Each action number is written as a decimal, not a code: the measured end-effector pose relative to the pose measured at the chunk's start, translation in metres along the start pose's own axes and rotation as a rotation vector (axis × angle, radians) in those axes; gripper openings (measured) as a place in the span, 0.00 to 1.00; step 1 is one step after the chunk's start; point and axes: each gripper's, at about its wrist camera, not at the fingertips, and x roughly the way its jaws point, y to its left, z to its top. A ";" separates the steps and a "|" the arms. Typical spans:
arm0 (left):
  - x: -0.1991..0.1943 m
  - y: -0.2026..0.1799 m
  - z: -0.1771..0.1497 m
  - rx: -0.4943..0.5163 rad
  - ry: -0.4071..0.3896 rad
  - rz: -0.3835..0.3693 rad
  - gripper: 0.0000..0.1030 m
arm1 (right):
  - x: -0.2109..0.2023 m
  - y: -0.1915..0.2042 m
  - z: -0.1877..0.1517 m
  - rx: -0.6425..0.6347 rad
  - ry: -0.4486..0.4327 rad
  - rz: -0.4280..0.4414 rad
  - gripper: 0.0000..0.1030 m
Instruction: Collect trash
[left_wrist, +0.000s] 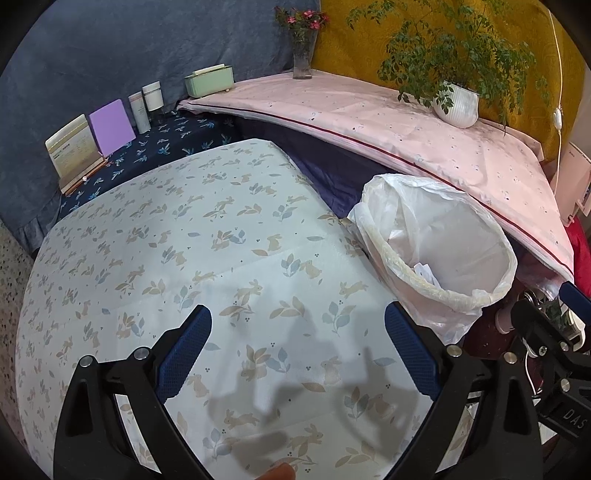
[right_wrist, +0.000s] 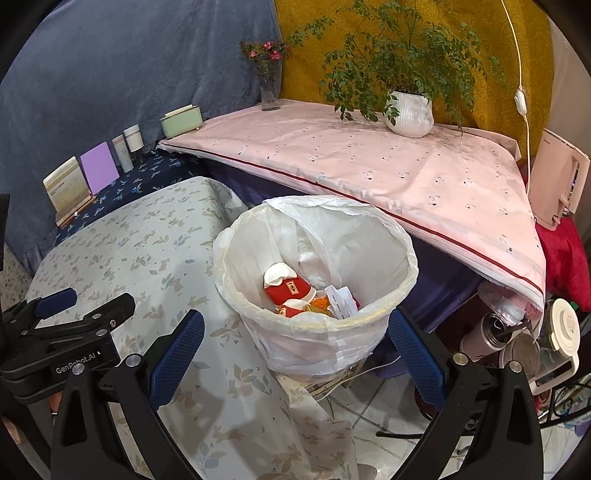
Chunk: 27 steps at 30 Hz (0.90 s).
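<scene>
The bin (right_wrist: 369, 317), lined with a white plastic bag, stands beside the table with the rabbit-print cloth (right_wrist: 147, 258). Inside lie red-and-white packets (right_wrist: 291, 288), something orange and crumpled white paper (right_wrist: 341, 295). My right gripper (right_wrist: 295, 314) hangs above the bin's near rim, open wide with nothing in its jaws. My left gripper (left_wrist: 298, 309) is open over the tablecloth (left_wrist: 184, 240), also with nothing between its fingers; the bin (left_wrist: 461, 295) is to its right. Each gripper shows at the edge of the other's view: the right gripper (left_wrist: 546, 332) and the left gripper (right_wrist: 74, 321).
A pink-covered surface (right_wrist: 369, 166) behind the bin carries a potted plant (right_wrist: 408, 114), a vase of flowers (right_wrist: 267, 88) and a green box (right_wrist: 181, 120). Bottles (left_wrist: 146, 105), a purple card (left_wrist: 110, 127) and a calendar (left_wrist: 70, 149) stand at the back left. Flasks, a kettle (right_wrist: 517, 343) and cables crowd the floor at the right.
</scene>
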 end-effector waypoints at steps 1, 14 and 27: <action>-0.001 0.000 -0.001 -0.002 0.000 -0.001 0.88 | -0.001 0.000 -0.001 0.000 0.001 -0.002 0.94; -0.006 -0.008 -0.006 0.015 -0.002 0.012 0.88 | -0.006 -0.004 -0.010 0.002 0.013 -0.008 0.94; -0.007 -0.012 -0.008 0.022 0.002 0.010 0.88 | -0.006 -0.005 -0.011 0.008 0.016 -0.013 0.94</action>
